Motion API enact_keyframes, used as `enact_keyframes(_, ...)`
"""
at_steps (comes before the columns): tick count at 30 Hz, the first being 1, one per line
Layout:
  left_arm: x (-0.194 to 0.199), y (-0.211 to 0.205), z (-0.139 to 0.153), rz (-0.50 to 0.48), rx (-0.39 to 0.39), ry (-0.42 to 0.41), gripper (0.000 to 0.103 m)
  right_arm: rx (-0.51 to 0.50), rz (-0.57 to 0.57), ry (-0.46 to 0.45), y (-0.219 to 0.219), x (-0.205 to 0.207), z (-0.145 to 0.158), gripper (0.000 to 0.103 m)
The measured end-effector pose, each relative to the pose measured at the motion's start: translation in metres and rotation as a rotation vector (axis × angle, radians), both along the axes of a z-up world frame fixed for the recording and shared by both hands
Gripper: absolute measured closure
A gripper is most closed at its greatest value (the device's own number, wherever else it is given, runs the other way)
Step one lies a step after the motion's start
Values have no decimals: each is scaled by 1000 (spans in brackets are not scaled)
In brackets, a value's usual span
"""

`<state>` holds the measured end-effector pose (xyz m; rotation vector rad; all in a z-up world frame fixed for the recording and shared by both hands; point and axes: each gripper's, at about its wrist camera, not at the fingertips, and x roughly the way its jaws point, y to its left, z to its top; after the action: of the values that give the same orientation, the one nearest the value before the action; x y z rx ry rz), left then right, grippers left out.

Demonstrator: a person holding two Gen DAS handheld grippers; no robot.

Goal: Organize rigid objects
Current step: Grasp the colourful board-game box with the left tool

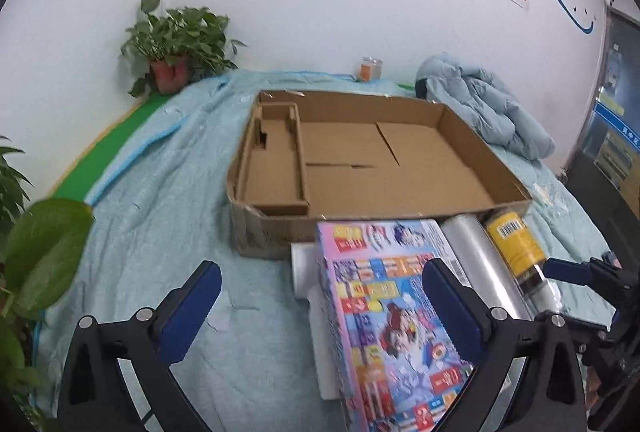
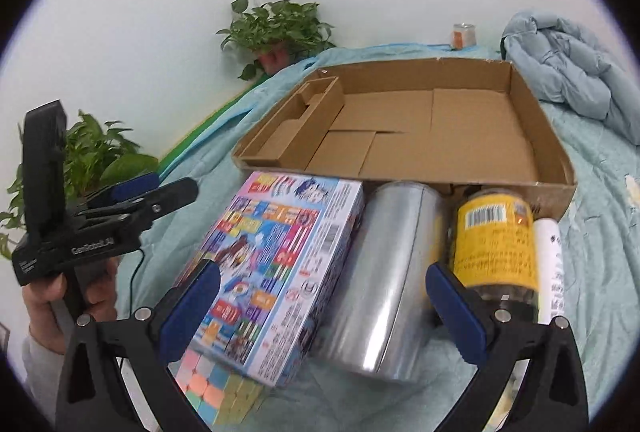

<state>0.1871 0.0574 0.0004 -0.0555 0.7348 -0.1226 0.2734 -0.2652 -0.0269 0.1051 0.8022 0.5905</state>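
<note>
Cardboard tray is lying open and bare in the upper middle of both views, on the pale blue blanket that is covering the bed. Just in front of its near wall, the things you are organizing are sitting in a row: a colourful printed box at the lower centre left, a shiny silver roll beside it, a jar with a yellow label to the right of that, and a white tube touching the jar's right side. A pastel puzzle cube is peeking out from under the box's near corner at the bottom of the right view.

You are holding your right tongs spread wide, gripping nothing, with the box and roll showing between the blue pads. Your left tongs are also standing wide and empty, hovering over the box's left edge; in the right view they are appearing at the left, with your hand wrapped around the handle.

Farther out, a potted plant is standing in the upper left corner by the wall, an orange can is sitting behind the tray, and a light blue jacket is lying bunched at the upper right.
</note>
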Motion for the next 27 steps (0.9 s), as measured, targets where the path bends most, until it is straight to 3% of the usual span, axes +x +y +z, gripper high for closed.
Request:
enact_keyframes(6,4,-5,-29,-82,-110,116,2,111,135,149,8,-24,-18,1)
enact_keyframes(8,10,-4,-43,-97,-165,165,2,113,150,144,15,-31,-21,1)
enact_keyframes(10,14,-4,-50,-95,-182,191,5,85,154,143,24,-33,-22,1)
enact_keyframes(13,18,-11,-56,-112,-171,218,13,131,163,187,31,-31,-25,1)
enact_keyframes(15,21,-18,-60,-124,-134,245,19,115,155,206,36,-31,-30,4)
enact_keyframes(20,20,-22,-65,-161,-177,276,32,155,96,323,30,-20,-53,22)
enact_keyframes(27,10,-20,-67,-176,-191,292,45,201,71,424,32,-8,-78,33)
